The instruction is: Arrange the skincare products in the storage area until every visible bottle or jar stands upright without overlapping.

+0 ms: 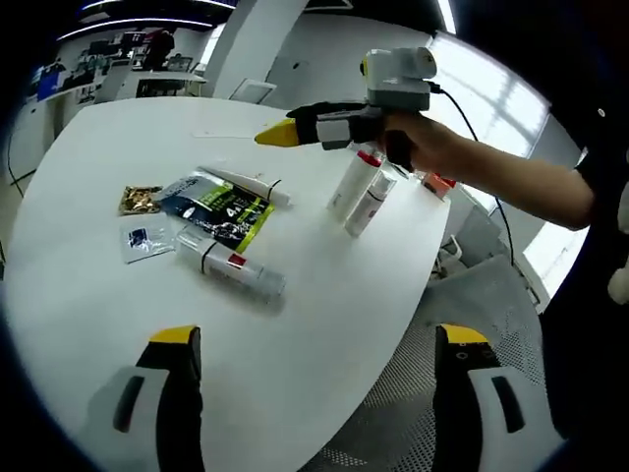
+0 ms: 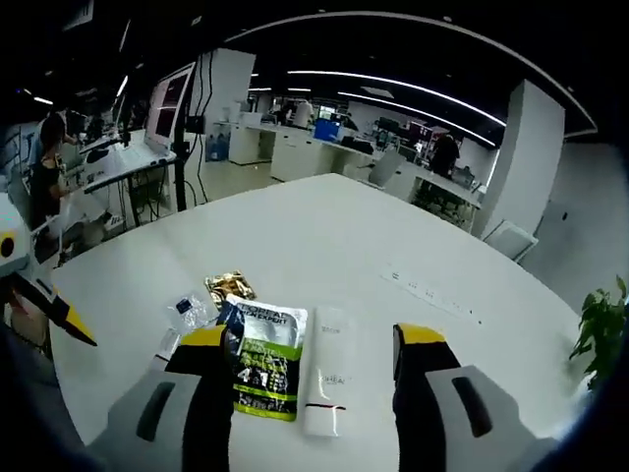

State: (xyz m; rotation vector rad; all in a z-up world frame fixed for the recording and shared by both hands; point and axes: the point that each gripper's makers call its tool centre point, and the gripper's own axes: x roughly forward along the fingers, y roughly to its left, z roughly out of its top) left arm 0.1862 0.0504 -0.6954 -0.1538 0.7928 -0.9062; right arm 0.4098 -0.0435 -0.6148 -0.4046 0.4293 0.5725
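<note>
White tube (image 2: 325, 385) flat between right gripper's (image 2: 314, 356) fingers

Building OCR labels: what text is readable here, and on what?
"4 1": large digits on the green-and-black sachet; its top brand line is too blurred to read.
White tube: small print, too small to read.
Gold sachet and clear sachet: nothing legible.
Red-labelled bottles and lying tube in the left gripper view: labels blurred, unreadable.
</note>
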